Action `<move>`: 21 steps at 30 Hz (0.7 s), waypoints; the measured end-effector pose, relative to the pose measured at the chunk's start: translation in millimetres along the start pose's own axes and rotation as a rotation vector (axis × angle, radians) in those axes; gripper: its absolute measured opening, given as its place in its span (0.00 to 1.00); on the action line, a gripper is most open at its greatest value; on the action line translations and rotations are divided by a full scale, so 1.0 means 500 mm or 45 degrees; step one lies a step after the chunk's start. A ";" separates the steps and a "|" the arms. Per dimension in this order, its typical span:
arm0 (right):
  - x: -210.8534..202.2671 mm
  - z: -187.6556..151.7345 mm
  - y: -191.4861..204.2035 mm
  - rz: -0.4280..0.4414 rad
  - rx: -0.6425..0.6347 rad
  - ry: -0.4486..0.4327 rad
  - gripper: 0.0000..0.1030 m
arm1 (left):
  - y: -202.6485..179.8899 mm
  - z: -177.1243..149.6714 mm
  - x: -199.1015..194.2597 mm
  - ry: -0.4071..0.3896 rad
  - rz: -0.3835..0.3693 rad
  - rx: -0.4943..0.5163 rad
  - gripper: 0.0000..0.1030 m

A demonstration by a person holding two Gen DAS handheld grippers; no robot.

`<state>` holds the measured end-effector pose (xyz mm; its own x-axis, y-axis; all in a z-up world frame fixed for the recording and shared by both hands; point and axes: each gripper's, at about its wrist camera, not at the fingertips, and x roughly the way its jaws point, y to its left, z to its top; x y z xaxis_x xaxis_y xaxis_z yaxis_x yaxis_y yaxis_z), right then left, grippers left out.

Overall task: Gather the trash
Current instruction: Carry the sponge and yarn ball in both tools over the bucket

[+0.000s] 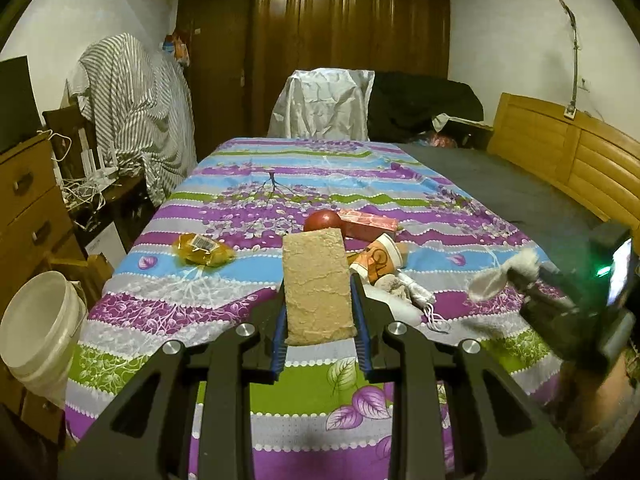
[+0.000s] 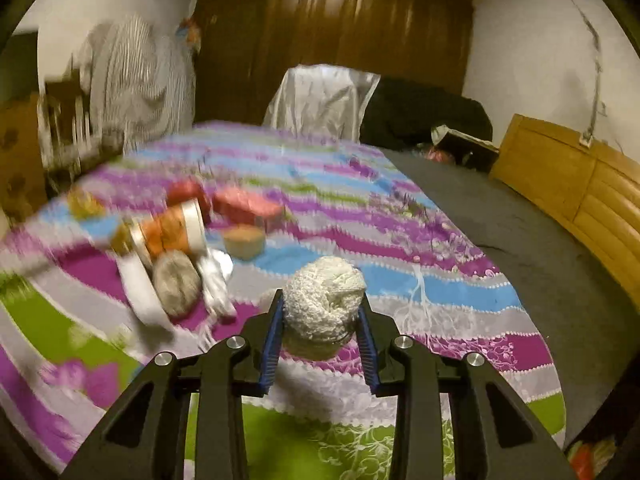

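In our left hand, the left gripper [image 1: 319, 304] is clenched on a tan, rough-textured rectangular sponge block [image 1: 316, 286], which stands upright between the blue pads at the centre of the left wrist view. Our right gripper [image 2: 323, 312] grasps a crumpled ball of white netted paper [image 2: 325, 307], low in the centre of the right wrist view.

Beyond the sponge, on the striped purple, blue and green floral bedsheet [image 1: 224, 208], lies the remaining trash: a yellow plastic wrapper with a barcode [image 1: 202, 249] to the left, a round dark-red object [image 1: 322, 221] just above the sponge, a red carton [image 1: 368, 224] beside it, and an orange-and-white paper cup [image 1: 378, 258] on its side to the right, with white crumpled tissue [image 1: 416, 294] below it.

A white plastic bucket [image 1: 38, 328] stands at the lower left edge, off the bed.
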<state>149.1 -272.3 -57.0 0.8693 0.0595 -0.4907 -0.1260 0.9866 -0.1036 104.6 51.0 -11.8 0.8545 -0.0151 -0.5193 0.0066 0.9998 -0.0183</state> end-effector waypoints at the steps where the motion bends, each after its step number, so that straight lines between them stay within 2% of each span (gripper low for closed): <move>1: -0.026 0.011 0.005 0.041 0.018 -0.041 0.34 | -0.002 0.000 0.003 0.000 -0.003 -0.002 0.25; 5: -0.122 0.045 0.042 0.155 0.062 -0.189 0.34 | -0.013 0.002 -0.003 -0.020 -0.003 0.014 0.25; 9: -0.178 0.063 0.045 0.269 0.198 -0.227 0.34 | -0.017 0.003 -0.021 -0.062 -0.003 0.013 0.25; 15: -0.232 0.062 0.078 0.248 0.189 -0.264 0.34 | -0.024 0.008 -0.055 -0.130 -0.005 0.004 0.25; 21: -0.242 0.073 0.086 0.216 0.158 -0.291 0.34 | -0.040 0.006 -0.074 -0.167 -0.034 0.028 0.25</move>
<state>55.7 -231.5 29.5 0.9275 0.2440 -0.2831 -0.2318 0.9698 0.0766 74.4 31.4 10.6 0.9144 -0.0414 -0.4028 0.0402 0.9991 -0.0114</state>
